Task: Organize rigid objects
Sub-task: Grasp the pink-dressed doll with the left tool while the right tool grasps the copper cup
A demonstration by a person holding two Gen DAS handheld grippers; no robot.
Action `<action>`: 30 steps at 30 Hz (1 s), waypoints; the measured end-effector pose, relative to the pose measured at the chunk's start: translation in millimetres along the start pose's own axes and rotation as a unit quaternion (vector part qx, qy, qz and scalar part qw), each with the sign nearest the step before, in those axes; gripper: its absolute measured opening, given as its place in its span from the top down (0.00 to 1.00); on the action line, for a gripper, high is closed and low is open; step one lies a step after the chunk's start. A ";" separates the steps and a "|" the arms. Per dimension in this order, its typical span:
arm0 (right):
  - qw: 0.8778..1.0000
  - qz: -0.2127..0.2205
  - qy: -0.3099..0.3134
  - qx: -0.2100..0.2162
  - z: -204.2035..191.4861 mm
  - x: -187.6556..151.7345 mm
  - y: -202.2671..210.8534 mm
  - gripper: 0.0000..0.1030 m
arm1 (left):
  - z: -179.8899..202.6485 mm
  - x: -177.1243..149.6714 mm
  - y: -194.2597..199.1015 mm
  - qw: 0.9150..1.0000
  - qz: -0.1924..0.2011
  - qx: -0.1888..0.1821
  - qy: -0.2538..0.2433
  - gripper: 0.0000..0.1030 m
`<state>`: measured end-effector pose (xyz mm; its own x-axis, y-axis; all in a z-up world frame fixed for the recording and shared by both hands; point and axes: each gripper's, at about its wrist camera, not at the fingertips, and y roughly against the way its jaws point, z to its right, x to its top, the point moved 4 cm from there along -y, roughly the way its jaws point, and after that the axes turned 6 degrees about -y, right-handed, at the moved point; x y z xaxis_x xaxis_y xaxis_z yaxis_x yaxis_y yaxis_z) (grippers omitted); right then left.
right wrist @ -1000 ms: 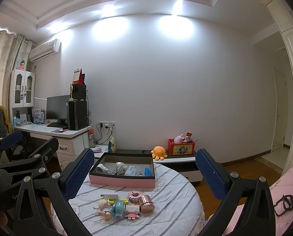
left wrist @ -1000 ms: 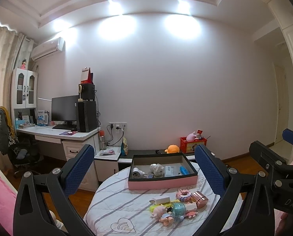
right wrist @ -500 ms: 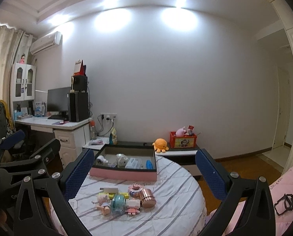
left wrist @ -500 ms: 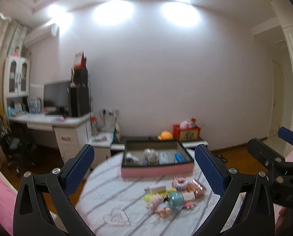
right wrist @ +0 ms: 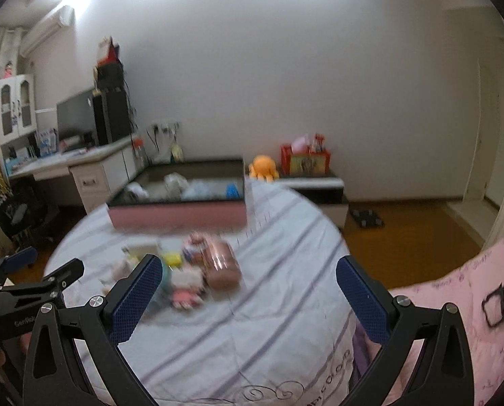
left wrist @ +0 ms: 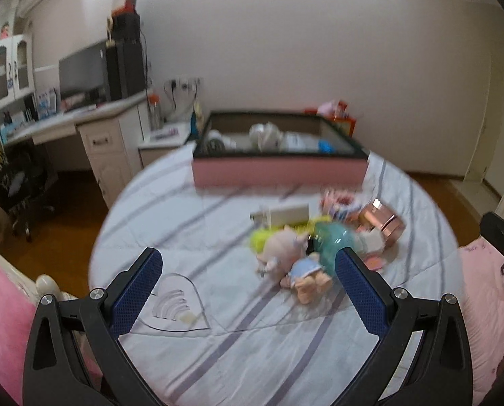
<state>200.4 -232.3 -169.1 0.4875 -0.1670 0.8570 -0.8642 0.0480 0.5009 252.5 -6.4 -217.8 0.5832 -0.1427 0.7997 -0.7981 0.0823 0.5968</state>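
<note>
while both frames blur, we hold left gripper (left wrist: 248, 272) and right gripper (right wrist: 248, 279) spread wide, empty, above round striped table (left wrist: 252, 338) near pink-sided black-rimmed box (left wrist: 279, 169).

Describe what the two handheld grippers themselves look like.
Both match. The left gripper and the right gripper each have two black angular arms with triangular cut-outs and silver bolts, ending in blue textured pads. The left gripper's body shows small white lettering in the right wrist view, too blurred to read. No cables, hands or sleeves are clearly visible.
</note>
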 end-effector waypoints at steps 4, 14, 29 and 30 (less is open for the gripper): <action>1.000 -0.028 -0.006 -0.006 11.7 -10.3 -21.9 0.00 | 6.3 -3.4 -26.1 1.000 -0.029 -0.005 0.000 0.00; 0.998 -0.059 -0.015 -0.001 22.0 -16.6 -55.6 0.00 | 4.8 -1.2 -76.5 0.995 -0.084 -0.005 0.045 0.00; 0.995 -0.102 -0.008 0.014 16.0 -22.9 -93.7 0.00 | -6.9 -6.8 -73.1 0.994 -0.090 -0.039 -0.045 0.37; 0.994 -0.106 -0.008 0.017 14.3 -22.2 -97.0 0.00 | -10.9 -7.7 -70.4 0.994 -0.091 -0.032 -0.051 0.33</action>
<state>271.6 -247.3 -238.5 0.6570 -0.1845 0.7309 -0.7464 -0.0229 0.6651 305.9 -0.3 -265.3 0.6958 -0.2593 0.6698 -0.6681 0.1090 0.7361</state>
